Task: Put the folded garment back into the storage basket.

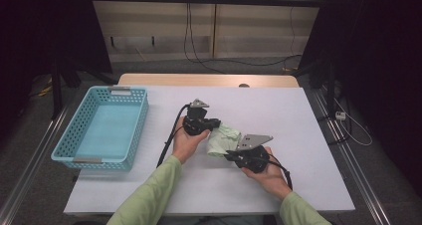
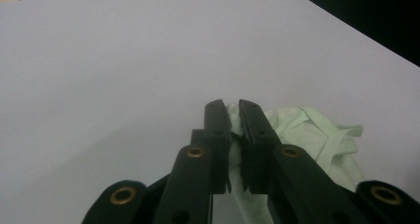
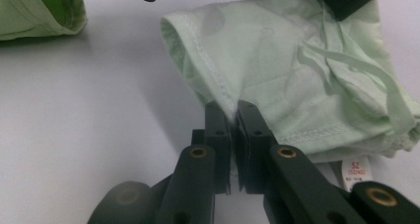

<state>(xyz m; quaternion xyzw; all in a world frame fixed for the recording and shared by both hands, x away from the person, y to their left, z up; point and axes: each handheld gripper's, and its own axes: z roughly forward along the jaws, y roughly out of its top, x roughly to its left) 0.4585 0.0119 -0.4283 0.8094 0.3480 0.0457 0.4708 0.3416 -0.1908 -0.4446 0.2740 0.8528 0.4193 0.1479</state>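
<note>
Both pairs of jaws are clamping the same pale green garment (image 1: 222, 139), a small folded piece of clothing lying near the middle of the white table (image 1: 278, 110). In the left gripper view, the left gripper (image 2: 234, 116) is pinching a fold of the cloth (image 2: 317, 132) between its nearly closed black jaws. In the right gripper view, the right gripper (image 3: 231, 114) is gripping a stitched hem of the garment (image 3: 277, 65), and a white size label (image 3: 354, 172) is showing at the cloth's lower edge.

From the high view, a person in light green sleeves is holding the left gripper (image 1: 211, 125) at the garment's far side and the right gripper (image 1: 230, 155) at its near side. A light blue plastic basket (image 1: 142, 113) is sitting at the table's left, well apart from the garment, and it looks empty.

Judging by this, the garment appears bunched into a compact bundle and gripped on two sides, but it is not yet in the basket. Finishing the fold, if any remains, and carrying it across to the basket is probably what is left.
</note>
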